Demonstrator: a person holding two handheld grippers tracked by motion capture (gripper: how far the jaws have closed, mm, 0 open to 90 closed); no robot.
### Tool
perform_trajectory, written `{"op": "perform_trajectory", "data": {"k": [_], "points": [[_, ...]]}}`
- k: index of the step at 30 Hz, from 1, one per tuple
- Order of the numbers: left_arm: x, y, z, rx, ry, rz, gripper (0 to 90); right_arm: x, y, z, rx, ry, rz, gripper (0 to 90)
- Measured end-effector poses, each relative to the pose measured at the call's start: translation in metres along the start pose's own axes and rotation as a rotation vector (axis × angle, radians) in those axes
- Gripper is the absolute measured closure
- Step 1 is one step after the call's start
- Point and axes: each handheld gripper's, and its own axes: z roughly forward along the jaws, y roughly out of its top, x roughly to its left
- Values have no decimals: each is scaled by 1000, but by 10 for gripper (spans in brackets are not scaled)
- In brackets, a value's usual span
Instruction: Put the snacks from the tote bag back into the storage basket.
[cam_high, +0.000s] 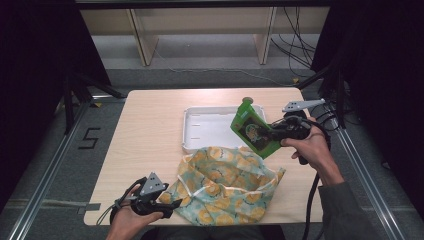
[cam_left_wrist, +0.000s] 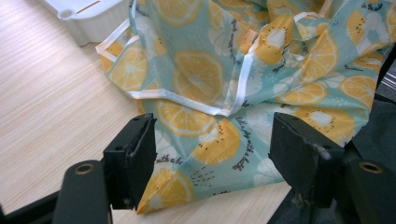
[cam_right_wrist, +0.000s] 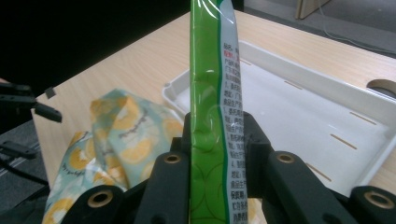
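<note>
Between the jaws of our right hand-held gripper (cam_right_wrist: 212, 140) stands a green snack packet (cam_high: 254, 131), pinched flat and held upright, so the pads press both its faces and the grip looks firm. Just below and beyond that hand-held gripper sits the white tray (cam_high: 192, 131) on the pale wooden surface (cam_high: 150, 130), and nearer to us than the packet lies the lemon-print fabric bag (cam_high: 225, 187), crumpled, with its mouth gaping upward. Our left hand-held gripper (cam_left_wrist: 212, 156) rests low at the bag's near corner: its jaws stand well apart with a fold of the cloth lying between them, and neither pad seems to press on it, so we judge it open and holding nothing. We read the step in hand as carrying the packet from the tray toward the bag, with the packet aloft between the two. The next move, as we judge it, calls for the left side to close on the white-taped hem (cam_left_wrist: 187, 100) and lift it so the mouth stays wide, while the right lowers the packet edge-first into the opening without snagging the loose cloth.
</note>
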Motion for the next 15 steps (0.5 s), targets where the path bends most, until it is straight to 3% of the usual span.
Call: {"op": "perform_trajectory", "data": {"k": [1,2,4,5,7,8,9,11,12,13,14,15], "points": [[-1,-1,0,-2,12,-28,307,-3,-1,3,-23,-10,3,768],[0,-1,-1,-3,3,-18,302,-6,0,2,-7,-15,4,768],[0,-3,0,-19,13,-44,300,-10,1,5,-10,-26,29,768],[3,-3,-3,4,12,-10,299,-13,1,7,-15,-30,13,768],[1,-5,-3,-12,14,-46,297,-15,1,11,-28,-43,62,768],[2,-5,-4,-7,16,-39,297,-21,1,14,-43,-59,21,768],[2,-6,-3,-16,22,-44,297,-23,1,14,-22,-54,22,768],[3,-6,-5,0,17,-16,296,-24,1,18,-13,-47,63,768],[3,-7,-5,-6,19,-21,296,-25,1,20,-17,-48,61,768],[0,-7,-4,-18,18,-55,296,-27,1,22,-14,-49,66,768],[1,-7,-5,-5,15,-38,295,-29,1,23,-9,-52,61,768],[1,-8,-4,-17,15,-47,293,-31,1,24,-14,-58,43,768]]}}
